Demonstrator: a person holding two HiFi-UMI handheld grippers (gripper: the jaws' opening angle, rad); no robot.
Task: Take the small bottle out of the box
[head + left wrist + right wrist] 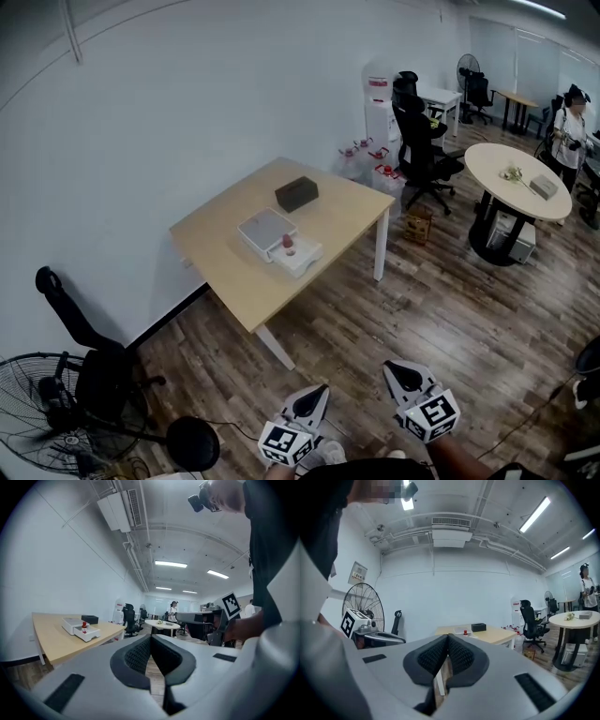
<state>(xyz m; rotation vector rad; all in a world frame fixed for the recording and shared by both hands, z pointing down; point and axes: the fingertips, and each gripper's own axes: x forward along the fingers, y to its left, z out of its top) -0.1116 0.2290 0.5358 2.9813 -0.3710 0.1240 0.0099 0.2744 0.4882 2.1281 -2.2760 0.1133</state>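
Note:
A small red-capped bottle (288, 244) stands in the open white box (298, 258) on the light wooden table (225, 272), far ahead of me. Both grippers hang low near my body, well short of the table. My left gripper (317, 394) is shut with nothing between its pads. My right gripper (398, 373) is shut and empty too. In the left gripper view the bottle (84, 628) and box (75, 629) sit far off to the left of the closed left gripper (151, 637). The right gripper view shows the bottle (465, 632) tiny above the closed right gripper (447, 636).
A black box (296, 193) lies on the table behind the white one. A standing fan (42, 412) and a dark chair (89, 352) are at my left. Office chairs (422, 150), water jugs (370, 161), a round table (520, 178) and a person (570, 131) are at the right.

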